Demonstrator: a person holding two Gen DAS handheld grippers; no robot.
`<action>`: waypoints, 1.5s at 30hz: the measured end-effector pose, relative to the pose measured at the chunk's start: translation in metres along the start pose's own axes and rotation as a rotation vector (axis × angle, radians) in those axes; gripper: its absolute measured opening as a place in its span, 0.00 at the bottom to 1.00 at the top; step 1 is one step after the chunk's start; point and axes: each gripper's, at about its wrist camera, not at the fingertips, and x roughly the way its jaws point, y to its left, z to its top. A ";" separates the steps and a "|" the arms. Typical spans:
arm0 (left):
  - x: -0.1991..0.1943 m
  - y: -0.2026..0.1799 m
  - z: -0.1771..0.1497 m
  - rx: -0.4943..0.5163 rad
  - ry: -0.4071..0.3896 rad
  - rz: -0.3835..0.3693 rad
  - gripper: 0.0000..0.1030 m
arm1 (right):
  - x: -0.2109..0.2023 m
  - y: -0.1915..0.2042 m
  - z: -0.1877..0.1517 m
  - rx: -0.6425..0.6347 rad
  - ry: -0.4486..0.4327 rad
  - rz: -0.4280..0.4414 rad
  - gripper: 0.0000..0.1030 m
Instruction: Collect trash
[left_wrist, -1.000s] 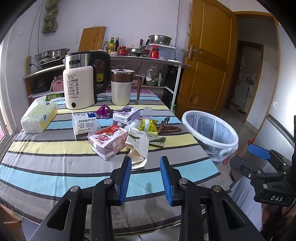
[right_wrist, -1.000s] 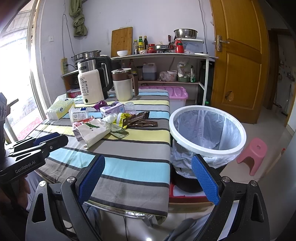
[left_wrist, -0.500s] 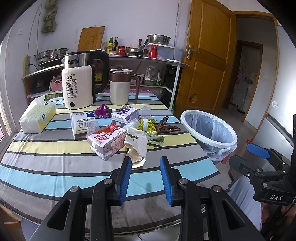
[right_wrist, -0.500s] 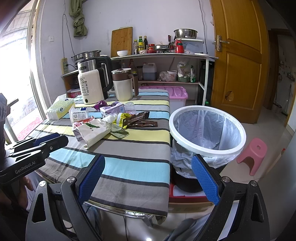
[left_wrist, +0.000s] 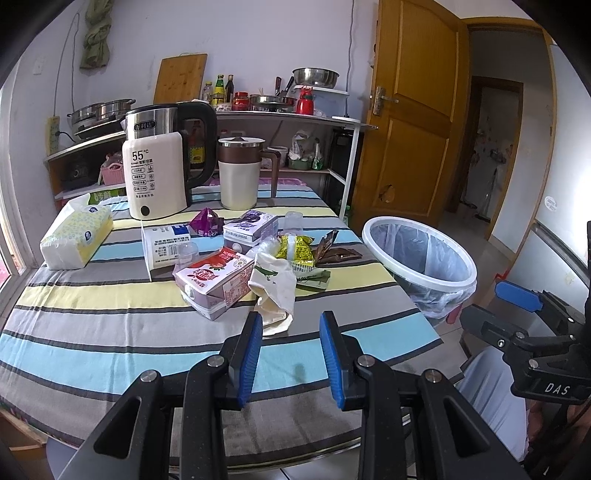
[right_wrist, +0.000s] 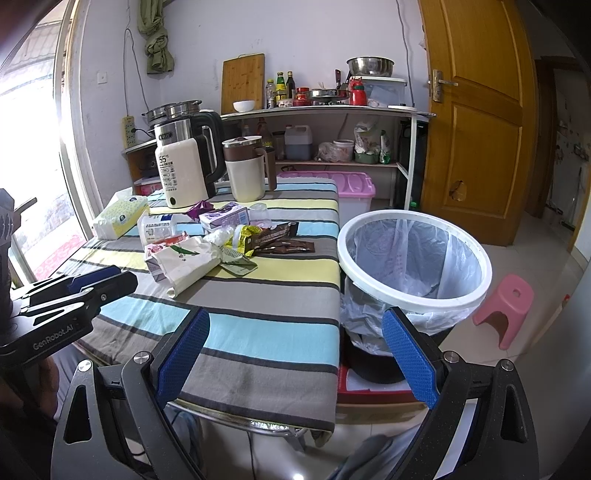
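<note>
Trash lies heaped mid-table: a pink carton (left_wrist: 214, 280), a crumpled white paper bag (left_wrist: 275, 291), a yellow snack packet (left_wrist: 295, 249), brown wrappers (left_wrist: 336, 251), a purple box (left_wrist: 251, 227) and a white carton (left_wrist: 162, 245). A white-rimmed bin (left_wrist: 419, 258) with a plastic liner stands off the table's right edge. My left gripper (left_wrist: 291, 328) hovers just short of the paper bag, jaws apart, nothing between them. My right gripper (right_wrist: 295, 325) is wide open over the table's near corner beside the bin (right_wrist: 413, 258). The paper bag (right_wrist: 188, 264) shows from the right too.
A kettle (left_wrist: 155, 173), a cream jug (left_wrist: 240, 173) and a tissue pack (left_wrist: 75, 240) stand at the back of the striped table (left_wrist: 110, 332). A pink stool (right_wrist: 506, 310) and a pink lidded box (right_wrist: 351, 188) sit on the floor. A wooden door (right_wrist: 476, 122) is behind the bin.
</note>
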 end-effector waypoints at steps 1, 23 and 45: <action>0.000 0.000 0.000 0.001 0.000 0.002 0.31 | 0.000 0.000 0.000 0.000 0.001 0.000 0.92; 0.007 0.006 0.000 -0.009 0.015 0.002 0.31 | 0.007 0.003 0.000 -0.004 0.009 0.008 0.92; 0.043 0.037 0.014 -0.093 0.066 -0.046 0.45 | 0.043 0.015 0.007 -0.023 0.073 0.069 0.92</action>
